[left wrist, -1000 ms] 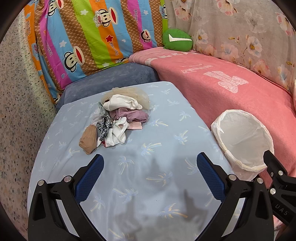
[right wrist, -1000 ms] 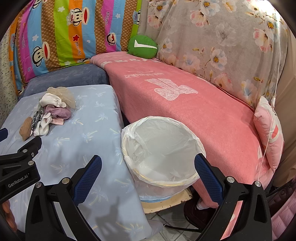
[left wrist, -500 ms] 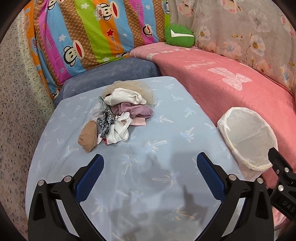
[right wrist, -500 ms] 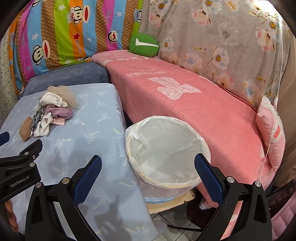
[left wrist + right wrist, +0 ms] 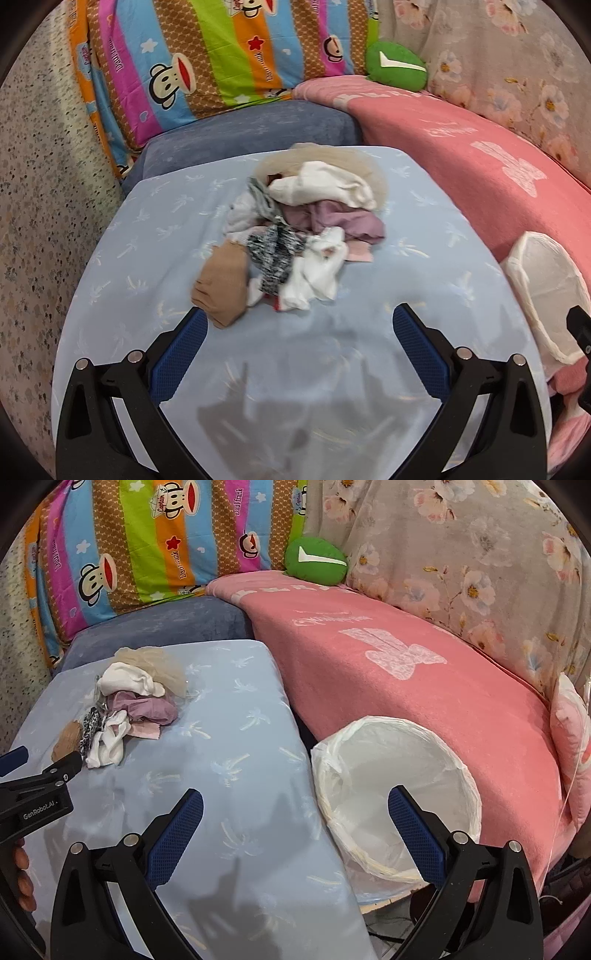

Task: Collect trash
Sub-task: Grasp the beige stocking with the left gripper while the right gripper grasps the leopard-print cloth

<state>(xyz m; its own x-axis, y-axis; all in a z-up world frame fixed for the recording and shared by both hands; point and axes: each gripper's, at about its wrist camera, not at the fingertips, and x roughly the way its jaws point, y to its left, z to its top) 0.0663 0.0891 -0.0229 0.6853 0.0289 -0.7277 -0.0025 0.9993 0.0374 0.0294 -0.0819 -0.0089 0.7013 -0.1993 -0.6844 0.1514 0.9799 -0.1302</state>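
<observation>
The left gripper [image 5: 295,343], wide open and empty, has moved closer to the pile of cloth scraps [image 5: 295,236] at frame centre; grasping seems next. The right gripper [image 5: 295,823], also open, waits above the lined bin [image 5: 399,797] at lower right.

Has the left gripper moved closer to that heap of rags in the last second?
Yes. The left gripper has advanced toward the rag pile, which looms larger.
</observation>
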